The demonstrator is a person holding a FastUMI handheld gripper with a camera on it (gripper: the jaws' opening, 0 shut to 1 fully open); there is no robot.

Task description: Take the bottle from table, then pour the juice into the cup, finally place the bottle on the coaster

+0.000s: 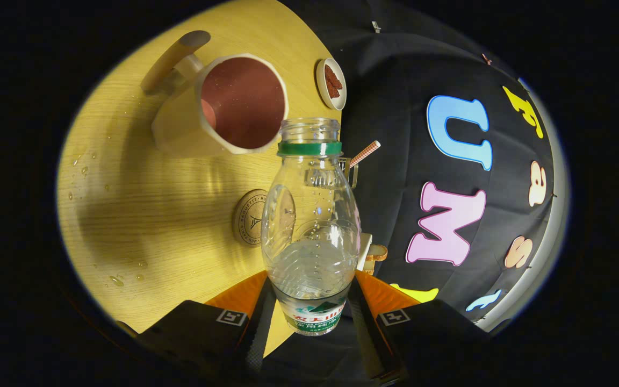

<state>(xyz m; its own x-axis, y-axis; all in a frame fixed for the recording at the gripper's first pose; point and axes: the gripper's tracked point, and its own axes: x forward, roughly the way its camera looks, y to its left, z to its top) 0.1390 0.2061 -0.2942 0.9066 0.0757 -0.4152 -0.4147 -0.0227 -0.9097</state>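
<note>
My gripper (309, 306) is shut on a clear plastic bottle (310, 215) with a green neck ring and no cap; both fingers press its lower body. Some clear liquid sits in its lower part. The view is rolled, so the bottle is held tilted over the round wooden table (143, 204). Just beyond the bottle's mouth stands a cream cup (229, 107) with a dark red inside and a wooden handle, and I cannot tell whether liquid is in it. A round cork coaster (249, 217) lies on the table beside the bottle, partly hidden behind it.
A small white dish (331, 83) with reddish-brown pieces sits near the table's edge past the cup. A striped straw (364, 153) and a glass rim peek out behind the bottle. Water drops (116, 279) dot the table. Black cloth wall lies past the table.
</note>
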